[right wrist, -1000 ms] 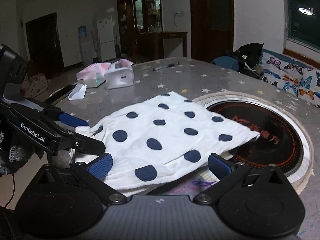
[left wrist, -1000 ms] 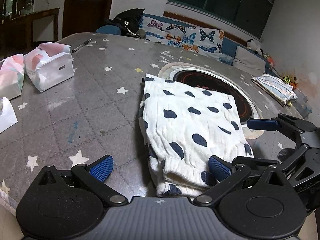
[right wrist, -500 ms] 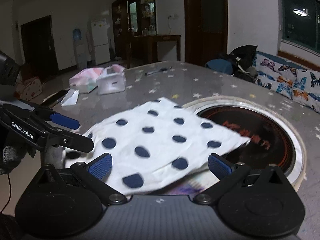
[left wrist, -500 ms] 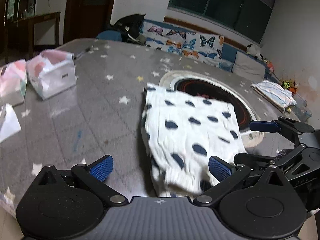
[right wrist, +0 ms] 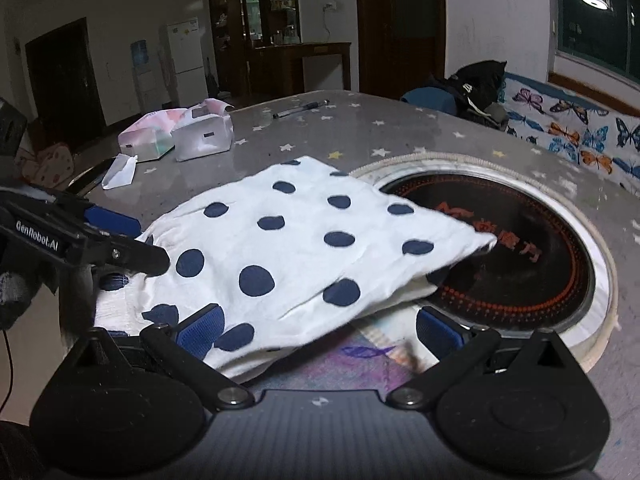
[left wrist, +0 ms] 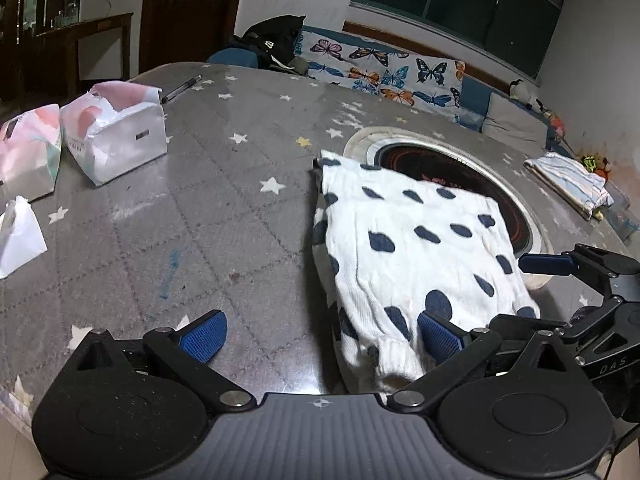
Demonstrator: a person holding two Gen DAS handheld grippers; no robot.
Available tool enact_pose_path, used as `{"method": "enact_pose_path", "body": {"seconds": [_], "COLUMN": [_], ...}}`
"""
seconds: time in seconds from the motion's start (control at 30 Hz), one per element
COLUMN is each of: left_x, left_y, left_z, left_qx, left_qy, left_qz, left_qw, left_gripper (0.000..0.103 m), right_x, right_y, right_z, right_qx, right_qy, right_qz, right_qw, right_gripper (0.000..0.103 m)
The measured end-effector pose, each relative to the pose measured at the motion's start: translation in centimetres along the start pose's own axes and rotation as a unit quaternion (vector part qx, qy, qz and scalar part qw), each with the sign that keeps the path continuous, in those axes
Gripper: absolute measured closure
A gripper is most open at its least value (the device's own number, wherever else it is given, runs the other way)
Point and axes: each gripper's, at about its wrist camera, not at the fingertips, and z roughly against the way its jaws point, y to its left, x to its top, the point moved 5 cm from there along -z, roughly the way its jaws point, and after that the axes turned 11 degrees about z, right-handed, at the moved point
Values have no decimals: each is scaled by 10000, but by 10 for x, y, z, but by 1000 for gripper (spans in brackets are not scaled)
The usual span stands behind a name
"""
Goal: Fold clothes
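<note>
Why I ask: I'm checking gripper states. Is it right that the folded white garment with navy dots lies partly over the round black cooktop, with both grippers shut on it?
Not quite. Both wrist views show the left gripper and right gripper open. The folded white garment with navy dots does lie partly over the round black cooktop.

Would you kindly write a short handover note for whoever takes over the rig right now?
Left gripper: jaws open, holding nothing, low over the table at the near edge of the polka-dot garment.
Right gripper: jaws open, holding nothing, at the garment's other near corner.
The garment lies folded into a rough rectangle, its far part overlapping the round cooktop. A folded striped cloth sits at the table's far right.
Done: the garment looks folded over at least once.
Left: judge whether another fold is needed, then probably move it to the striped cloth.
</note>
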Motion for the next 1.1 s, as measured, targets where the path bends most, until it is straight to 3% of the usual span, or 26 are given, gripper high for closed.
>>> {"method": "enact_pose_path", "body": {"seconds": [0.17, 0.4, 0.5, 0.63, 0.87, 1.1], "left_x": [17, 20, 17, 16, 34, 35], "left_y": [-1, 5, 9, 11, 0, 3], "left_z": [0, -16, -17, -18, -11, -32], "left_qx": [77, 365, 485, 471, 336, 569], "left_qy": [-222, -173, -154, -112, -353, -221], "left_qz": [-38, -91, -160, -127, -208, -301], "left_qw": [9997, 9991, 9986, 9987, 9986, 9977], "left_gripper": [0, 0, 0, 0, 0, 0], "right_x": [10, 23, 15, 3, 21, 24], "right_y": [-2, -6, -4, -7, -25, -36], "right_z": [-4, -14, -20, -19, -7, -33], "right_qx": [-59, -149, -207, -211, -343, -479], "right_qy": [-84, -199, 30, 194, -83, 35], "right_qz": [35, 31, 131, 130, 59, -12], "right_qw": [9999, 9997, 9997, 9995, 9994, 9988], "right_gripper": [0, 0, 0, 0, 0, 0]}}
